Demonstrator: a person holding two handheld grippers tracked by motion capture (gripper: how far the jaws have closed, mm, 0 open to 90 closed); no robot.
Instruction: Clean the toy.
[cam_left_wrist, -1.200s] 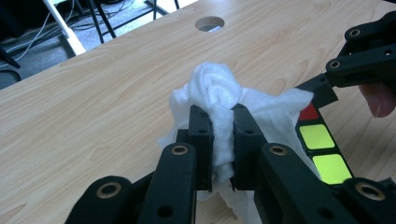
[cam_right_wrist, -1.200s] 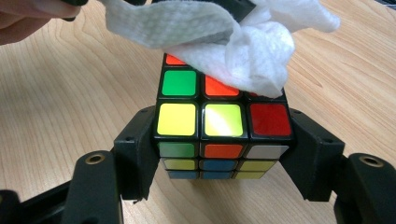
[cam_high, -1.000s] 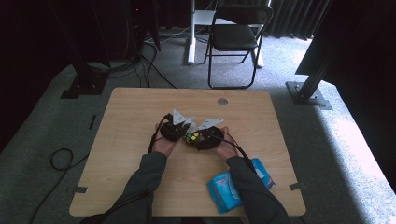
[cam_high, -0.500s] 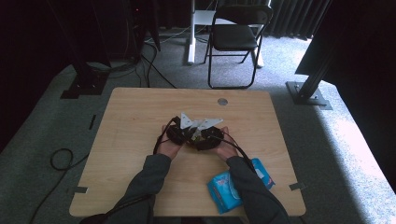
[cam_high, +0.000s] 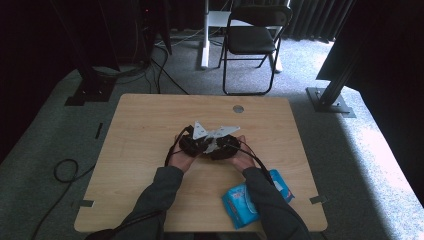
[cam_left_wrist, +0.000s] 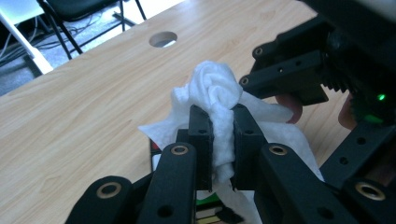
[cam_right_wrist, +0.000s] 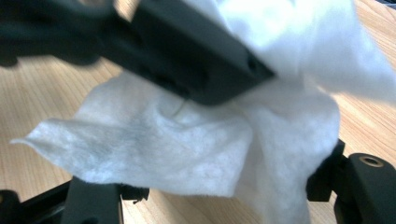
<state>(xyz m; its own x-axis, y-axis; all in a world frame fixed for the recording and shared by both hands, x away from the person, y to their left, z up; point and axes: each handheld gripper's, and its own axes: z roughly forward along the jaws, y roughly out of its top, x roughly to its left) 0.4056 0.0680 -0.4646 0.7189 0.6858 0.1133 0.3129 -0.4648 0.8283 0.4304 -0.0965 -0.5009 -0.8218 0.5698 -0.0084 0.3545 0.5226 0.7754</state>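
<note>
The left gripper (cam_left_wrist: 219, 126) has its jaws clamped on a crumpled white wet wipe (cam_left_wrist: 217, 93); the right gripper (cam_right_wrist: 210, 186) has its jaws spread around it, not yet pinching; wiping the wooden bench (cam_high: 145, 130) looks still ahead.

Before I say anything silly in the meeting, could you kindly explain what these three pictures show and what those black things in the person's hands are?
A person sits at a wooden table and holds a hand-operated tool with two black jaws in each hand. The high view looks down from above: the left gripper and right gripper meet at mid-table. The other two pictures come from cameras riding on each gripper, looking along its jaws. In the left gripper view, its jaws are shut on a bunched white wipe, with the other gripper just beyond. In the right gripper view the wipe hangs between its jaws, which stand apart; whether they press it I cannot tell. A blue wipes packet lies near the person's right sleeve.
</note>
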